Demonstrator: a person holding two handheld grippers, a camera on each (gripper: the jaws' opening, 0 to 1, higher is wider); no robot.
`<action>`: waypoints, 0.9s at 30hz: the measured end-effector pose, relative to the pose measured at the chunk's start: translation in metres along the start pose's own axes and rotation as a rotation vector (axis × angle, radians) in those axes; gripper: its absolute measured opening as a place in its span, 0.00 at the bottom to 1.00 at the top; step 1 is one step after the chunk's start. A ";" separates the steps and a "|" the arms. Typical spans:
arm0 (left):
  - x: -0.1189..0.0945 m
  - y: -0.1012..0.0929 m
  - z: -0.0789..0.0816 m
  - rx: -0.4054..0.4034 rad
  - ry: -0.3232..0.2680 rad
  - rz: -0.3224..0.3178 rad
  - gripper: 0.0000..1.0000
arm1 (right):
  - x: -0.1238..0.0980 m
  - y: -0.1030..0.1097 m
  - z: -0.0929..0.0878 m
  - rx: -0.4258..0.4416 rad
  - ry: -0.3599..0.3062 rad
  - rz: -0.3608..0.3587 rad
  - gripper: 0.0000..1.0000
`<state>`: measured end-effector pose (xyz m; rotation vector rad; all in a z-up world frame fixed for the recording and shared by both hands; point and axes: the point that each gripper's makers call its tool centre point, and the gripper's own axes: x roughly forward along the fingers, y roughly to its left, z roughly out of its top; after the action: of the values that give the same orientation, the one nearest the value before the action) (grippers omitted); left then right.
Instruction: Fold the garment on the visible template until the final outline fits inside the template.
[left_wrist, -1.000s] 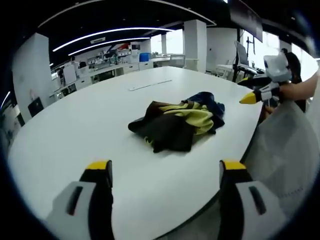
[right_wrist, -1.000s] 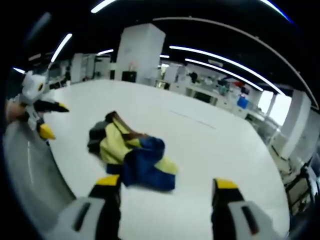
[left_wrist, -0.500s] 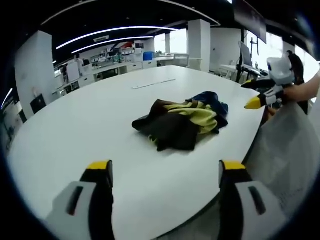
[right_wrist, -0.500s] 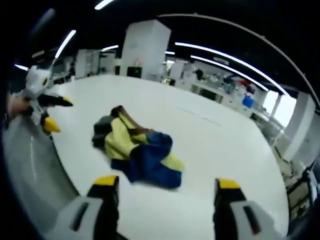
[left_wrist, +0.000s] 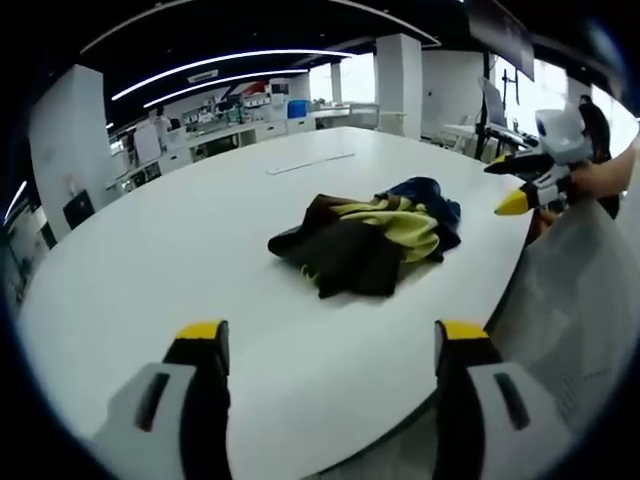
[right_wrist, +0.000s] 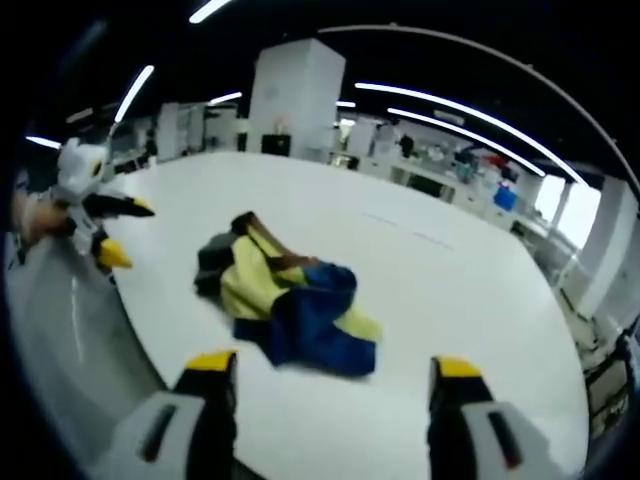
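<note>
**Both hand-held grippers closing in on a crumpled garment**

Since the earlier frames both views have drifted slightly nearer the garment, which has itself not shifted on the desk.

In the left gripper view, the left hand-held gripper (left_wrist: 325, 345) hangs released, jaws spread wide over the near desk (left_wrist: 150, 250) edge, holding nothing. The garment (left_wrist: 368, 240) lies bunched mid-desk in brown, yellow and blue, well apart from those jaws. To its right the right hand-held gripper (left_wrist: 520, 190) hovers near the desk edge, also released and empty.

No template outline can be made out under or around the cloth, beyond a faint line (left_wrist: 310, 163) on the far desk, so the fold has nothing clear to be judged against. The likely trouble is pinching several layers of the heap at once and dragging it instead of spreading it, or tugging it off the near edge.

Nothing stands between either hand-held gripper and the garment; office furniture sits far behind.
</note>
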<state>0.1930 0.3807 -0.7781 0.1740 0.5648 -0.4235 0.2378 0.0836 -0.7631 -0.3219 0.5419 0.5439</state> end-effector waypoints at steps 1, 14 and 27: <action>0.000 0.000 -0.001 -0.001 0.003 0.000 0.82 | 0.000 0.001 0.001 0.002 -0.004 0.004 0.78; 0.001 -0.001 -0.007 0.016 0.045 0.000 0.82 | -0.001 0.002 0.000 0.046 -0.013 0.031 0.77; 0.002 -0.002 -0.006 -0.007 0.048 -0.006 0.83 | -0.002 0.001 0.003 0.115 -0.037 0.054 0.75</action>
<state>0.1906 0.3795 -0.7844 0.1763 0.6136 -0.4239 0.2367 0.0848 -0.7599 -0.1882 0.5453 0.5674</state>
